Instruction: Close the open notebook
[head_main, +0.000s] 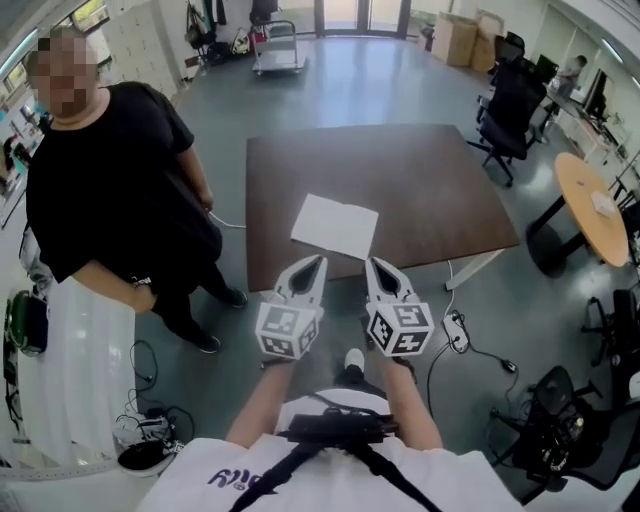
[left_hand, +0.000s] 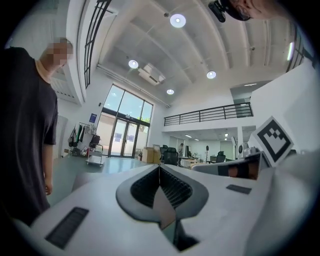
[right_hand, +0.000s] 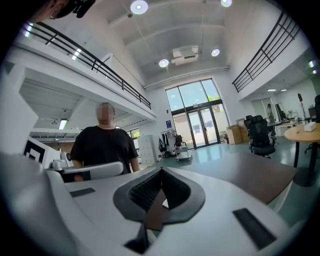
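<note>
The open notebook (head_main: 335, 225) is seen in the head view as a white sheet lying flat on the brown table (head_main: 430, 180), near the table edge that is closest to the tools. The left tool (head_main: 318, 263) and the right tool (head_main: 371, 262) are held side by side, a little apart from each other, with their tips pointed toward the notebook. In this view the tips are drawn just beside the near edge of the notebook, the left one below its middle and the right one below its near right corner. Whether the tips are at the level of the table or above it cannot be told from the head view.

In the left gripper view the jaws of the left tool (left_hand: 160, 169) are closed together, and nothing is held between them. In the right gripper view the jaws of the right tool (right_hand: 161, 171) are also closed together and empty.

The notebook is not shown in the left gripper view. In the right gripper view only a small white patch is seen low behind the jaws, and it cannot be said for sure that it is the notebook. The pages look plain white, and no writing or cover can be made out. The hands that hold the tools are hidden behind the marker cubes (head_main: 288, 330). A person in a black shirt (head_main: 110, 190) is standing beside the left side of the table, with the face covered by a blurred patch.
</note>
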